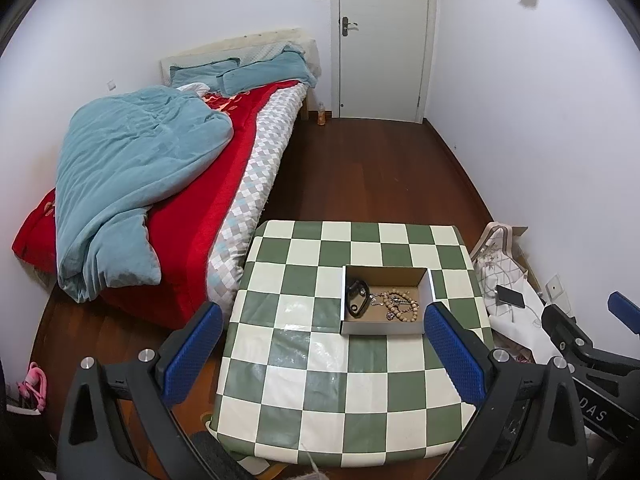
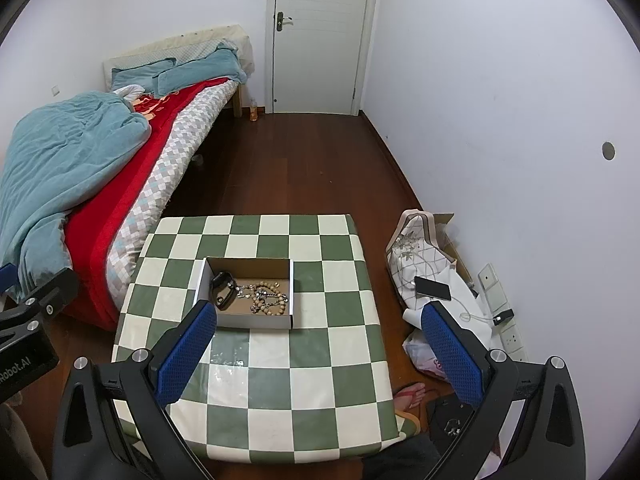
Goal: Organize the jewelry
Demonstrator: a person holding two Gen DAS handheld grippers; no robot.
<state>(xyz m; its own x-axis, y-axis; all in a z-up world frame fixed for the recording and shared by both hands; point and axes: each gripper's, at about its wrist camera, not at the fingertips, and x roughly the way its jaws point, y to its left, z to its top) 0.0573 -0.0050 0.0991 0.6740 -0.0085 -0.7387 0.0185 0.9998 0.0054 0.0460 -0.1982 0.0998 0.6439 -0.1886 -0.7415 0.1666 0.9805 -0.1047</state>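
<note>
Checkered table [image 1: 320,360] carried a shallow box [image 1: 385,327] near its far edge — long axis left-right, beads [image 1: 400,304] inside; left gripper [image 1: 324,350] and right gripper [image 2: 314,350] both gaped empty — only the right view showed a sandaled foot [image 2: 410,398].

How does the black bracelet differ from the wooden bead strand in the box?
The black bracelet is one smooth, dark loop; the wooden bead strand is tan, made of many small beads, loosely heaped. The bracelet lies at the box's left end, the strand mid-box, tangled with a silvery chain. Both rest inside the cardboard box.

Tablecloth [image 1: 304,380] green-cream checked; tongs pads [image 2: 182,354] blue; bed sheet [image 1: 224,184] red; duvet [image 1: 132,168] teal.
</note>
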